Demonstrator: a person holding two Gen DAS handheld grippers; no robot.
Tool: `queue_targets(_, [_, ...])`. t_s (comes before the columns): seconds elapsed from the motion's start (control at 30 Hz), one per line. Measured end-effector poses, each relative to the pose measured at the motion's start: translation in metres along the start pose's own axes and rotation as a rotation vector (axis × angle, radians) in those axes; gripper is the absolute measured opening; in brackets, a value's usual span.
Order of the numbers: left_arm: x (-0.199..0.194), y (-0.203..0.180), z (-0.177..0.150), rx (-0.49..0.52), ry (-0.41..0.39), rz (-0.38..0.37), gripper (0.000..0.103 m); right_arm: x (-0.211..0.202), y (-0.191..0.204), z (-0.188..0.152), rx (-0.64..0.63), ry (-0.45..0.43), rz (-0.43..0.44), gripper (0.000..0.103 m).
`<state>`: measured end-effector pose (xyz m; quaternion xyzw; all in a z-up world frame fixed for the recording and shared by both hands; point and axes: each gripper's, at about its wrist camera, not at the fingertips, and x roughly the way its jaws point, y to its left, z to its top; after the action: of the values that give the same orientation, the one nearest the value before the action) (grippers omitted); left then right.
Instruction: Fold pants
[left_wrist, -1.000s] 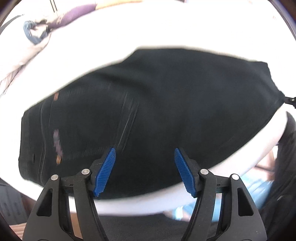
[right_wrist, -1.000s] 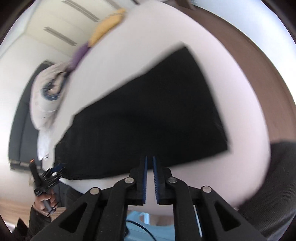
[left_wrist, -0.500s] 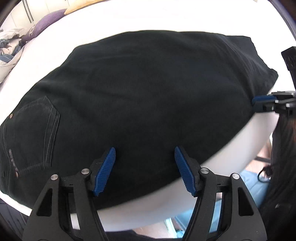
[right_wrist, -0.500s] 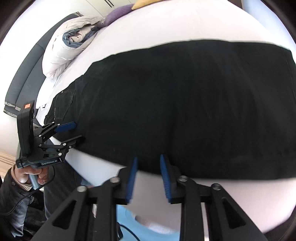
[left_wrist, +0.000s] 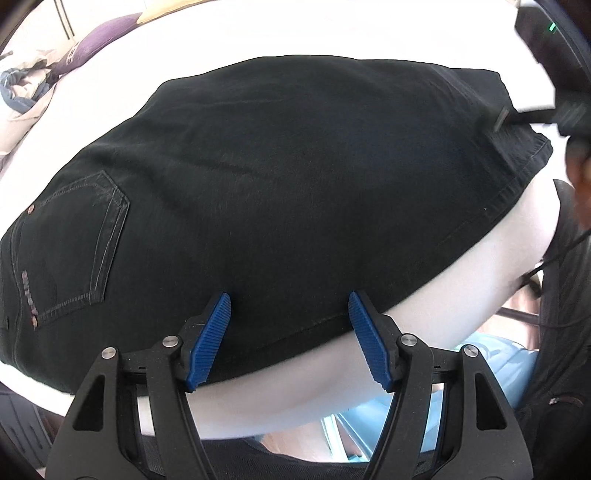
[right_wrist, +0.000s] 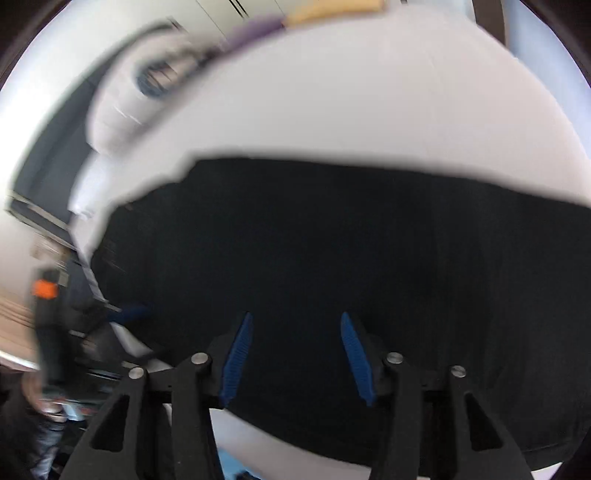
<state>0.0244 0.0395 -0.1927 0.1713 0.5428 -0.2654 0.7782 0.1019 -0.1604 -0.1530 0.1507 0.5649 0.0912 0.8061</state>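
Black jeans (left_wrist: 288, 177) lie flat on a white bed (left_wrist: 332, 29), folded lengthwise, back pocket (left_wrist: 81, 236) to the left and hem (left_wrist: 524, 166) to the right. My left gripper (left_wrist: 290, 306) hovers open over the near edge of the jeans, nothing between its blue pads. In the blurred right wrist view the jeans (right_wrist: 332, 258) fill the lower half. My right gripper (right_wrist: 295, 328) is over the near edge, its jaws opening, with only cloth below them. The right gripper's tool (left_wrist: 535, 114) shows at the hem in the left wrist view.
A crumpled duvet (left_wrist: 18, 92), a purple cushion (left_wrist: 99, 37) and a yellow cushion (right_wrist: 332, 7) lie at the bed's far end. A person's dark clothing (left_wrist: 565, 332) stands at the bed's near right side. The left gripper (right_wrist: 125, 314) shows blurred at left.
Both grippers came down closer over the jeans' near edge. The right gripper went from shut to wide apart and shifted along the edge. The left gripper stayed open.
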Motion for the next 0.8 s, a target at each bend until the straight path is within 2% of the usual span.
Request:
queue_targets(0.07, [-0.008, -0.001, -0.008, -0.012, 0.012, -0.022, 0.065, -0.007, -0.008, -0.014, 0.007, -0.082, 0.042, 0.050])
queue_targets(0.17, [-0.025, 0.007, -0.003, -0.018, -0.015, -0.049, 0.066, -0.019, -0.013, -0.031, -0.009, -0.070, 0.039, 0.050])
queue_targets(0.23, [-0.037, 0.023, 0.019, -0.041, -0.067, -0.053, 0.066, -0.029, -0.018, -0.034, 0.021, -0.062, 0.052, 0.049])
queue_targets(0.33, [-0.038, 0.051, 0.058, -0.084, -0.128, -0.012, 0.065, -0.044, -0.018, -0.025, 0.026, -0.107, 0.076, 0.049])
queue_targets(0.4, [-0.025, 0.073, 0.077, -0.113, -0.121, 0.035, 0.065, -0.051, -0.010, -0.012, 0.003, -0.132, 0.096, 0.049])
queue_targets(0.43, [-0.018, 0.086, 0.081, -0.136, -0.105, 0.096, 0.065, -0.051, 0.005, 0.001, -0.018, -0.139, 0.116, 0.049])
queue_targets(0.47, [-0.014, 0.096, 0.082, -0.156, -0.100, 0.125, 0.065, -0.053, 0.017, 0.012, -0.055, -0.149, 0.136, 0.049])
queue_targets(0.6, [-0.030, 0.141, 0.065, -0.300, -0.185, 0.101, 0.065, -0.047, 0.075, 0.058, -0.219, -0.175, 0.247, 0.049])
queue_targets(0.67, [-0.036, 0.167, 0.054, -0.352, -0.186, 0.126, 0.065, -0.025, 0.109, 0.090, -0.280, -0.157, 0.327, 0.049])
queue_targets(0.8, [-0.018, 0.204, 0.032, -0.427, -0.112, 0.192, 0.065, 0.045, 0.172, 0.136, -0.295, -0.075, 0.446, 0.049])
